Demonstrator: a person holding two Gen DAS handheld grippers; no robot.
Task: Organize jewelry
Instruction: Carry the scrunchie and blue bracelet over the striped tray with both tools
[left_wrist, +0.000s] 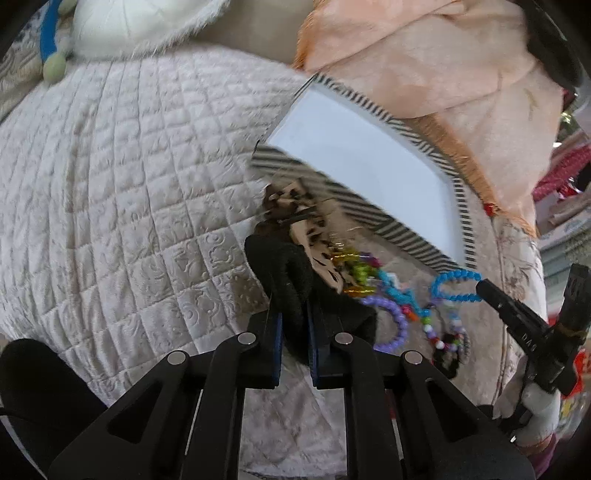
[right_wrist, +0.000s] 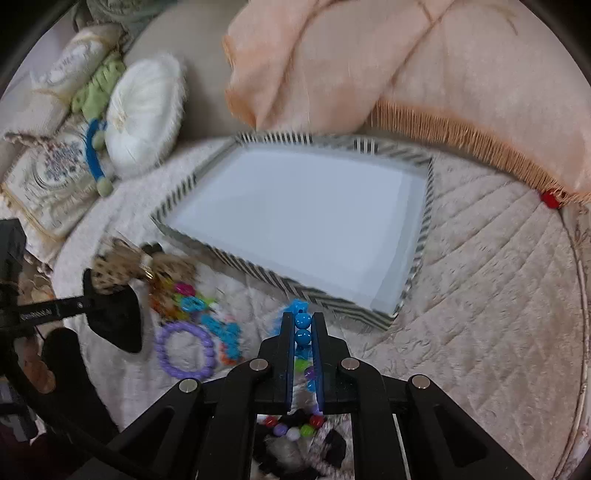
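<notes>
My left gripper (left_wrist: 303, 273) is shut on a leopard-print fabric hair piece (left_wrist: 295, 210), held just in front of the striped tray's rim (left_wrist: 332, 199). My right gripper (right_wrist: 302, 321) is shut on a blue bead bracelet (right_wrist: 303, 330), close to the near corner of the tray's rim (right_wrist: 258, 273), whose white inside is bare. Between the two grippers lies a heap of coloured bead jewelry (right_wrist: 192, 302), with a purple bead bracelet (right_wrist: 184, 350) beside it. In the right wrist view the left gripper (right_wrist: 114, 314) shows at the left, the leopard piece (right_wrist: 118, 266) above it.
Everything rests on a quilted cream cover (left_wrist: 110, 184). A peach fringed cloth (right_wrist: 332, 74) lies behind the tray. A white furry cushion (right_wrist: 144, 114) and a blue toy (right_wrist: 92, 155) sit far left. A red bead (right_wrist: 549, 199) lies at the right. Dark and mixed beads (right_wrist: 295, 424) lie under my right gripper.
</notes>
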